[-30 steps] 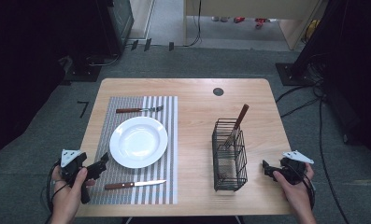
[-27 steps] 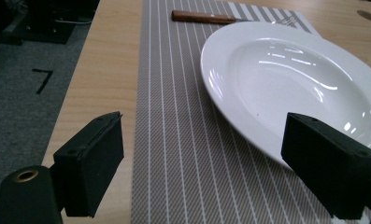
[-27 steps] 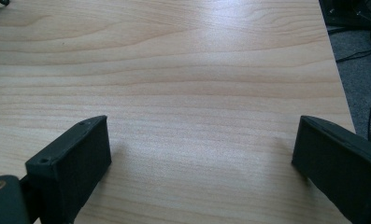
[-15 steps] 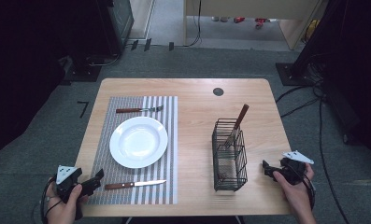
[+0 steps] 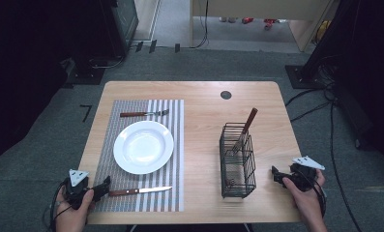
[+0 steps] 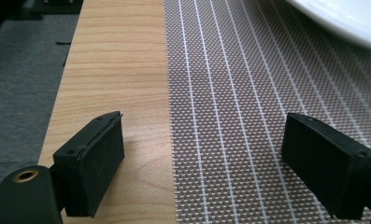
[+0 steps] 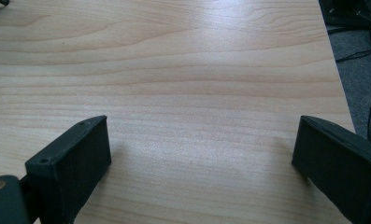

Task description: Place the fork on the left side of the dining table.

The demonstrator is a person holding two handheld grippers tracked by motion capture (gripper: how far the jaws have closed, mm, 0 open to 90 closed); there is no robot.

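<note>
The counter (image 5: 204,104) is a pale wooden top with rounded corners and a small dark round cap (image 5: 226,94) near its far edge. It stands on grey carpet (image 5: 170,58) in a dim room, with dark equipment at both sides and black cables (image 5: 320,104) trailing over the floor beyond the right claw.

A striped woven placemat (image 5: 177,145) covers the half of the counter ahead of the left claw (image 5: 104,185). That claw hangs low over the near left corner, jaws spread wide and empty; in the left gripper view they straddle the placemat's edge (image 6: 167,116), one jaw over bare wood, the other over the weave.

The knife (image 5: 139,191) lies flat on the placemat just ahead of the left claw's tips, its brown handle nearest them; whether they touch I cannot tell. Its long axis runs along the near edge of the counter, blade pointing away from the left claw towards the right one.

Beyond the knife sits a white plate (image 5: 143,146), and past that a fork (image 5: 143,114) lying roughly parallel to the knife.

The right claw (image 5: 275,175) rests by the near right corner, jaws wide apart over bare wood (image 7: 197,116), gripping nothing. Just beside it stands a black wire caddy (image 5: 237,162) with a wooden-handled utensil (image 5: 250,120) leaning in it.
</note>
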